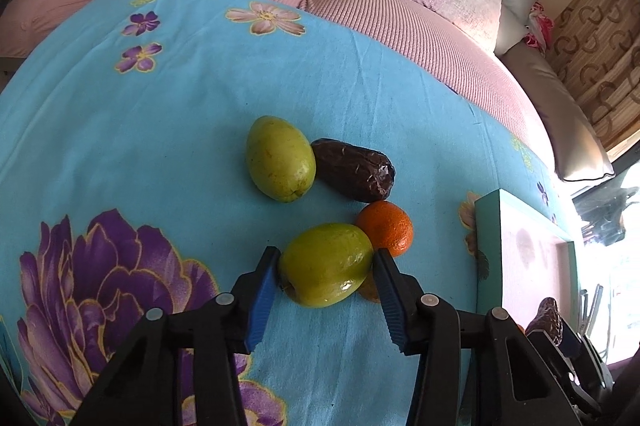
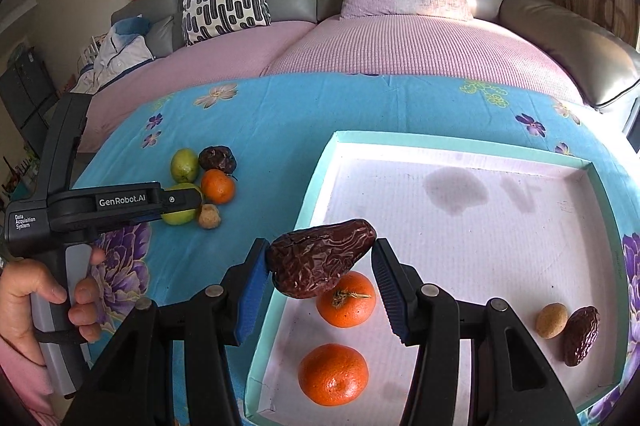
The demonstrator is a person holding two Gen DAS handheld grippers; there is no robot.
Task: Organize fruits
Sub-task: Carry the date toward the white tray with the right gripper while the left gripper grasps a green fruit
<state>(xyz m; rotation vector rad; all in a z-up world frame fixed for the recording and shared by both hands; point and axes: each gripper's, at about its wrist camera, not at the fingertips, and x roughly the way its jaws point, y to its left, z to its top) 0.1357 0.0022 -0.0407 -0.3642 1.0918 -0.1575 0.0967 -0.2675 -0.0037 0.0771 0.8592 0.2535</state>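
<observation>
The left gripper [image 1: 326, 266] clamps a smooth, firm green fruit [image 1: 326, 264] across its middle on the blue flowered tabletop [image 1: 160, 114], while the right gripper [image 2: 320, 262] pinches a wrinkled, soft brown date [image 2: 320, 262], likely sticky, above the teal-rimmed tray [image 2: 460, 146].

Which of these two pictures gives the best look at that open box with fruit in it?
The right wrist view: the box lies almost wholly in view, with two oranges, a date and a small tan fruit inside. The left wrist view catches only its corner and washed-out floor at the right edge.
</observation>
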